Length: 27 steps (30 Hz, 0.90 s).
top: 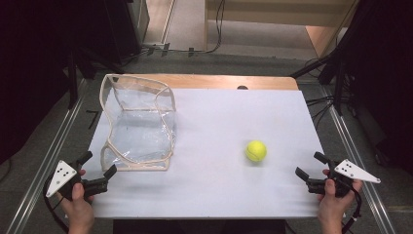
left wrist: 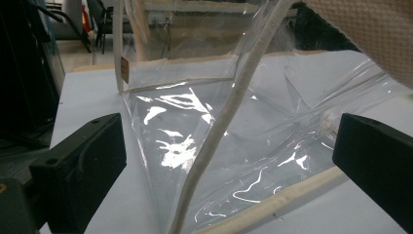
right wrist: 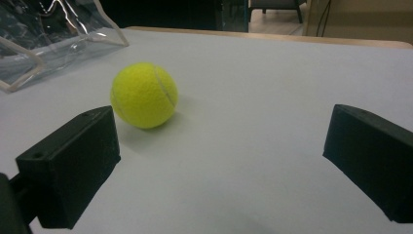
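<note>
Fingers on our right gripper point(top: 309, 171) are wide apart; left of it sits the ball point(top: 255, 150), nearer than our left gripper point(top: 100, 164), also apart, by the clear bag point(top: 139, 126).

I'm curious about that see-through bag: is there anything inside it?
Nothing visible inside the clear plastic bag with cream fabric trim; its walls show just the white table sheet beneath. Glare and creases blur some patches. The yellow tennis ball lies outside, apart.

Lab, metal rails point(top: 46, 158), floor cables point(top: 319, 105)
</note>
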Each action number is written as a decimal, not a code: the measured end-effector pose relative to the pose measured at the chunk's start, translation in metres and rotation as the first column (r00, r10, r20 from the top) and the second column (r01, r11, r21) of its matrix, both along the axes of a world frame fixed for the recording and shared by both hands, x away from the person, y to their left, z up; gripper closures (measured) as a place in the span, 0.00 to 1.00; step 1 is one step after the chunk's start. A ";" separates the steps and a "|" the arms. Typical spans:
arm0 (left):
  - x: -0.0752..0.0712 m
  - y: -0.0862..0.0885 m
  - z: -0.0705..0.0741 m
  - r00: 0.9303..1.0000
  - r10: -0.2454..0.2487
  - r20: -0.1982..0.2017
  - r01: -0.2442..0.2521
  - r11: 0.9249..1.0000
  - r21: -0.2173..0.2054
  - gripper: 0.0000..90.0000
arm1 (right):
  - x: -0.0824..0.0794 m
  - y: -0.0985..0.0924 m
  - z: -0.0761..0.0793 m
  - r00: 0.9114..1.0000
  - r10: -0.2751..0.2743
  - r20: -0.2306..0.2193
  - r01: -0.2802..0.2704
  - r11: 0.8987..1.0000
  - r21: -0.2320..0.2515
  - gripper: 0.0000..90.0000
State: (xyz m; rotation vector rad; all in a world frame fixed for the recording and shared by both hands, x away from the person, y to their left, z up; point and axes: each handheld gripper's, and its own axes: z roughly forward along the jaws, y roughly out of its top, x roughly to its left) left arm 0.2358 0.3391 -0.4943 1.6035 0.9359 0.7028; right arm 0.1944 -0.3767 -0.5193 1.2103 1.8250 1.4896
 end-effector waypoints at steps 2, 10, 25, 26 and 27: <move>-0.001 0.000 0.000 1.000 -0.005 0.000 0.005 1.000 0.004 0.00 | 0.000 -0.001 0.000 1.000 0.018 0.014 -0.018 1.000 0.010 0.00; -0.001 0.000 -0.001 1.000 -0.004 0.000 0.004 1.000 -0.001 0.00 | 0.001 0.002 0.002 1.000 0.029 0.006 -0.029 1.000 -0.006 0.00; -0.001 -0.003 -0.001 1.000 -0.010 0.006 0.010 1.000 0.017 0.00 | 0.007 0.003 0.017 0.998 0.061 -0.018 -0.061 0.998 -0.025 0.00; -0.001 -0.003 -0.001 1.000 -0.010 0.006 0.010 1.000 0.017 0.00 | 0.007 0.003 0.017 0.998 0.061 -0.018 -0.061 0.998 -0.025 0.00; -0.001 -0.002 -0.001 1.000 -0.009 0.007 0.009 1.000 0.016 0.00 | 0.009 0.006 0.020 0.998 0.065 -0.025 -0.066 0.997 -0.040 0.00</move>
